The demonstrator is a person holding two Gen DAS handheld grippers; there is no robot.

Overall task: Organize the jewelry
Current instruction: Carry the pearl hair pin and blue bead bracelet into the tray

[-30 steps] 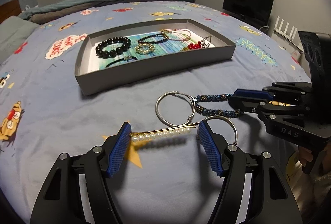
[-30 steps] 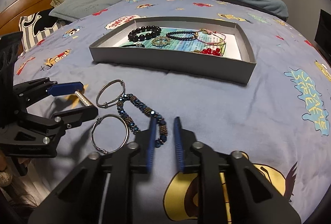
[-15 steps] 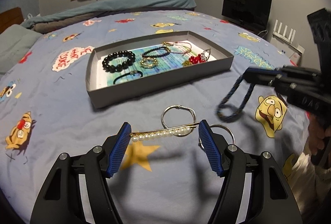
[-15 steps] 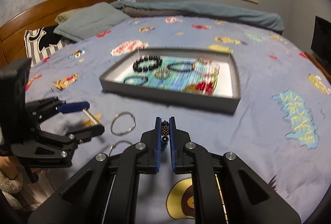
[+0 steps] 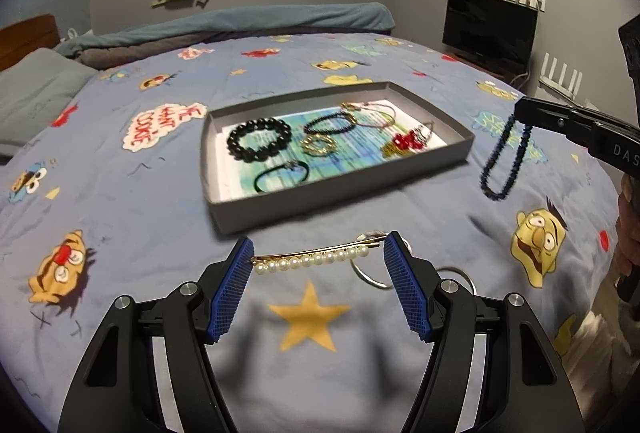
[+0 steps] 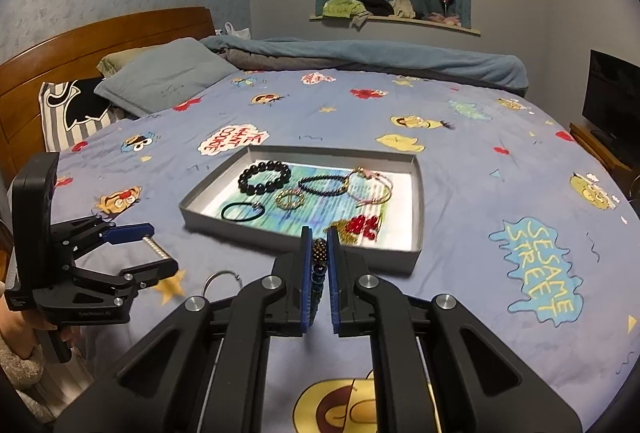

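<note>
Blue-padded left gripper (image 5: 318, 265) clamps the pearl hairpin (image 5: 312, 260) endwise while the right gripper (image 6: 319, 253) pinches the dangling beaded bracelet (image 5: 504, 163), both evidently bound for the grey tray (image 5: 460, 125).

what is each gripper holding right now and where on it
Left gripper holds the pearl hair clip endwise, one pad on each tip. Right gripper pinches the blue beaded bracelet at its top; the loop hangs free.

Lying open ahead of both jaws: bare bedspread (image 5: 120, 217) up to the tray (image 5: 340, 201). Blocking low passage: its grey wall, plus metal rings (image 5: 372, 273) just beyond the left jaws.
</note>
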